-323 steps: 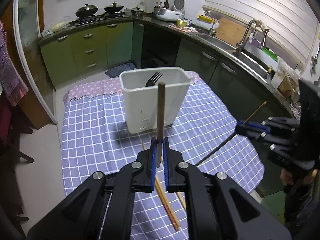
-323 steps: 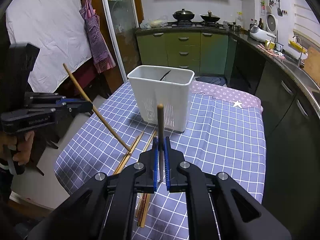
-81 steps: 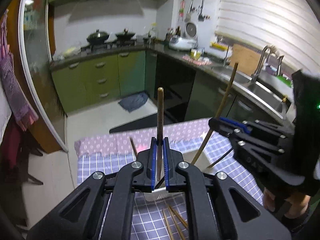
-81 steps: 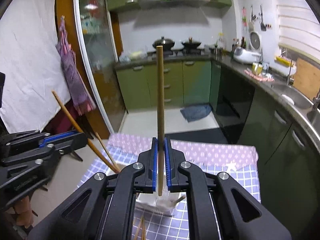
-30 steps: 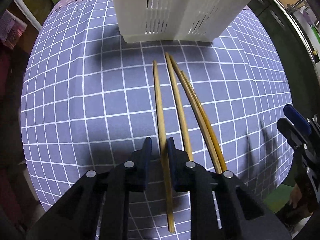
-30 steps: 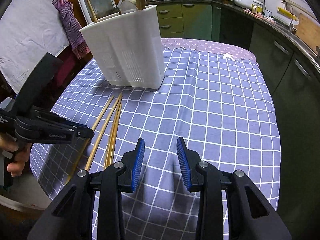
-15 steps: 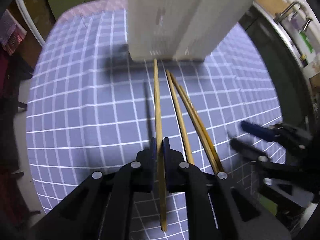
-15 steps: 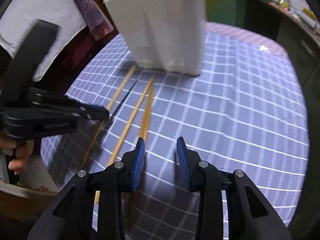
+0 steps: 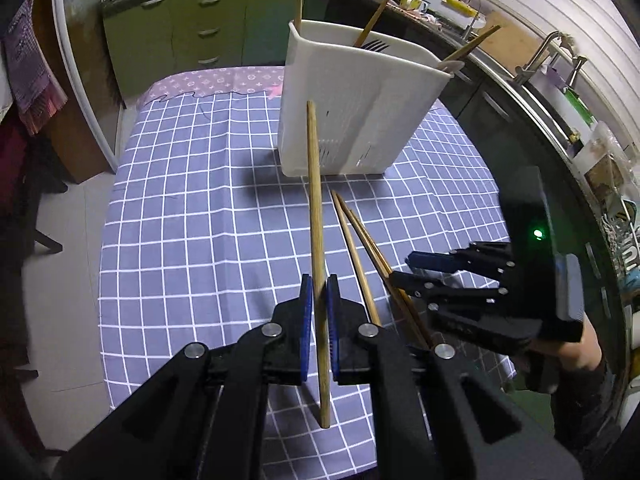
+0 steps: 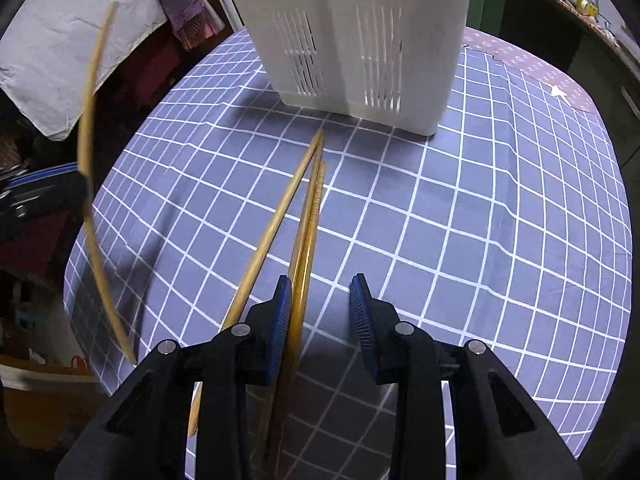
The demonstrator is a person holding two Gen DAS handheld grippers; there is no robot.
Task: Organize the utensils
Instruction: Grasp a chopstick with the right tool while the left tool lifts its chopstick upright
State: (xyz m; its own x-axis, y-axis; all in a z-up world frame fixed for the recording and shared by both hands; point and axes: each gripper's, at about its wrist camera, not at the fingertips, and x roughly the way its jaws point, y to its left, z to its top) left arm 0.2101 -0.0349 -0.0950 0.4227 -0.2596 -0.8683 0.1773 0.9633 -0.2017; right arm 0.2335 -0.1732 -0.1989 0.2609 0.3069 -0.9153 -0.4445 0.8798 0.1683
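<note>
Chopstick [image 9: 316, 216] lifted, in left tool [image 9: 316, 312]

Hardly any text to read. At right edge of left-wrist view, big pale letters on a dark packet [image 9: 629, 248], too warped & blurred to spell out. On pink-purple cloth [image 9: 208, 80], farther back in the same view, small repeated monogram-type print in pale colour, single signs too small to tell. Same cloth in right-wrist view w/ one white star [image 10: 560, 95] printed near its edge, approx. at upper right of pic. No brand, no. or whole word legible w/ certainty.
</note>
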